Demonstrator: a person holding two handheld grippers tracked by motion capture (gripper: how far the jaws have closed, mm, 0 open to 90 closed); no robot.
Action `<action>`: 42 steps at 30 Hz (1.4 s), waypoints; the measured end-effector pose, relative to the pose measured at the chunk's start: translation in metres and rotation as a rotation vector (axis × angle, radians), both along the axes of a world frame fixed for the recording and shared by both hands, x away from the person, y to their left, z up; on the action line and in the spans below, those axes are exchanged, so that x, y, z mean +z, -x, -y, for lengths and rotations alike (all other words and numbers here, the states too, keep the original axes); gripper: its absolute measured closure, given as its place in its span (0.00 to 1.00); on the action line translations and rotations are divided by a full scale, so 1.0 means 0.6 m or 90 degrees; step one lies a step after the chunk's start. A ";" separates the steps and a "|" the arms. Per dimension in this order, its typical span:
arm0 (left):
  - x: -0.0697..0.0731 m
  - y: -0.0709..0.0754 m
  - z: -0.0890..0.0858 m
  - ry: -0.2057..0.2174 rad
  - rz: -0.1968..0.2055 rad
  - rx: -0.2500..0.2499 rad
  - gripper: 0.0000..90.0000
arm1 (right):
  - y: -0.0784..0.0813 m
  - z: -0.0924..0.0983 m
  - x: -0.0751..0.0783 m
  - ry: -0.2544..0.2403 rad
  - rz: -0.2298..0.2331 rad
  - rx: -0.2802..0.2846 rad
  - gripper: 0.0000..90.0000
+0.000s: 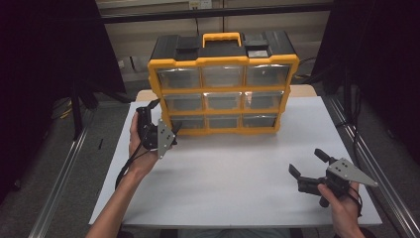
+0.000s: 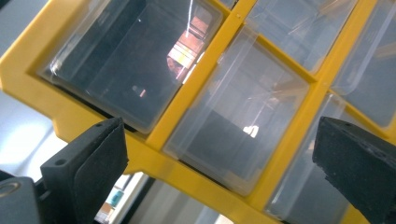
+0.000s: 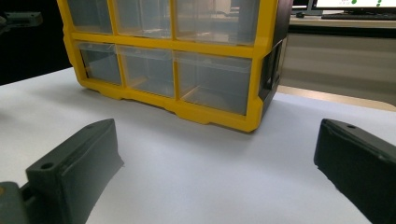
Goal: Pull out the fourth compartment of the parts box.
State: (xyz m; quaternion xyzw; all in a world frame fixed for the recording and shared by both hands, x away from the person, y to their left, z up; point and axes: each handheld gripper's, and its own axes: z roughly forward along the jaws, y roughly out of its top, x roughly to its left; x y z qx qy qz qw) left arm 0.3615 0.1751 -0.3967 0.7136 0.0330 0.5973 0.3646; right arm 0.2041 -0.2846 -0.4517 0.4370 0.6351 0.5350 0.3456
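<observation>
Holding two grippers apart over a white bench (image 1: 233,168), both with jaws spread wide and empty.

Left gripper (image 1: 162,119) raised in the left hand (image 1: 136,144), tilted, jaws close against the lower left corner of the organizer (image 1: 223,89), framing its bottom drawers (image 2: 236,135). Right gripper (image 1: 308,163) held low in the right hand (image 1: 341,206) near the bench's front right edge, well apart from the cabinet, pointed toward it across bare, smooth surface. Organizer upright at the bench's far edge: yellow plastic frame, black top, clear boxy drawers in three rows.
</observation>
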 end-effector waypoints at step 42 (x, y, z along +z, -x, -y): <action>-0.033 -0.052 0.041 -0.304 0.158 0.080 0.40 | 0.000 -0.001 0.000 0.007 0.001 0.005 0.00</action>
